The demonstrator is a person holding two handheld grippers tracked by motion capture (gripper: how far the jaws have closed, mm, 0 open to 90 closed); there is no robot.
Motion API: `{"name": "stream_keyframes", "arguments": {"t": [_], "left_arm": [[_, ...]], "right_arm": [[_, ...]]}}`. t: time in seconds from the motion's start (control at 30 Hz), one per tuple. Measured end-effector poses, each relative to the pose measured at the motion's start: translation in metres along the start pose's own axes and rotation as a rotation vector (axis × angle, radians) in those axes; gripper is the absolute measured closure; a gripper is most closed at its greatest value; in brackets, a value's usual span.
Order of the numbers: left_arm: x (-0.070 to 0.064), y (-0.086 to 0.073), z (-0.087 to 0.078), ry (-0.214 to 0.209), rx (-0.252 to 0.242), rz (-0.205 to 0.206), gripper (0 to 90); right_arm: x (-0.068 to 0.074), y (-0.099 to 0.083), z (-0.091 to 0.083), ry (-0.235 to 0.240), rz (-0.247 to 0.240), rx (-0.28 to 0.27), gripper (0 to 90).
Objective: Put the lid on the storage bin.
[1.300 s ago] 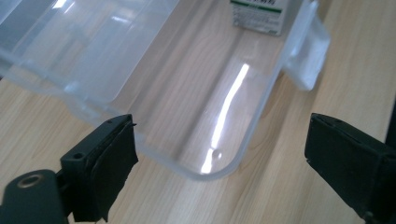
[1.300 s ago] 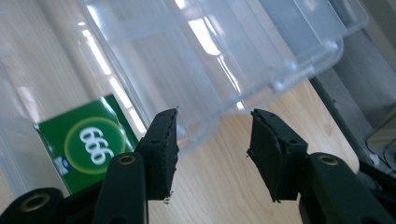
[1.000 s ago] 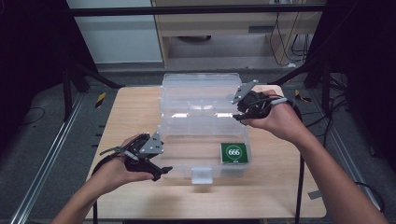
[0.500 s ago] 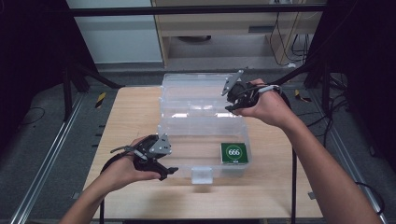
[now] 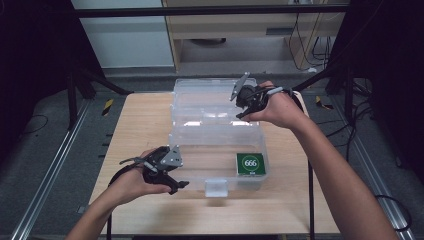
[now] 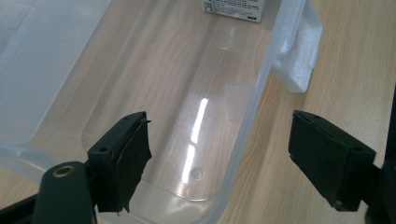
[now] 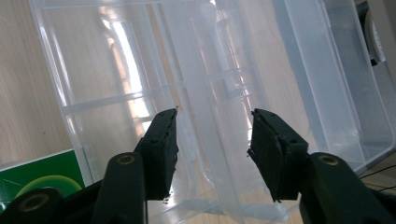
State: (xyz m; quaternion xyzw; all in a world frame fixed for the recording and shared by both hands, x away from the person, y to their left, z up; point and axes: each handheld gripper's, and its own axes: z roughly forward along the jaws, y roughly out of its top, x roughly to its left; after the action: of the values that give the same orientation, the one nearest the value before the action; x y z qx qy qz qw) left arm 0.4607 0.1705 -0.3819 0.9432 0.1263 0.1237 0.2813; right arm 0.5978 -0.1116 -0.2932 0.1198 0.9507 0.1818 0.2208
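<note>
clear plastic box (image 5: 220,145) sits mid-surface, lid (image 5: 210,97) up. right gripper (image 5: 239,104) hovers at the lid's edge, jaws apart; left gripper (image 5: 181,184) straddles the front wall, jaws wide, gripping nothing. green pack (image 5: 250,164) inside; closing looks yet to come.

The green box (image 6: 232,10) is cut off by the top edge; its small print is unreadable
</note>
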Motion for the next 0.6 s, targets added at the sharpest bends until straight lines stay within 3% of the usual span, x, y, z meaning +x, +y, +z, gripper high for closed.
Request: {"name": "stream_keyframes", "arguments": {"t": [0.3, 0.6], "left_arm": [[-0.003, -0.003, 0.004, 0.009, -0.009, 0.006, 21.6], [-0.006, -0.003, 0.014, -0.003, 0.024, 0.031, 27.4]], "right_arm": [[-0.002, 0.005, 0.012, 0.023, -0.037, 0.031, 56.9], [-0.004, 0.007, 0.021, 0.04, -0.061, 0.044, 68.4]]}}
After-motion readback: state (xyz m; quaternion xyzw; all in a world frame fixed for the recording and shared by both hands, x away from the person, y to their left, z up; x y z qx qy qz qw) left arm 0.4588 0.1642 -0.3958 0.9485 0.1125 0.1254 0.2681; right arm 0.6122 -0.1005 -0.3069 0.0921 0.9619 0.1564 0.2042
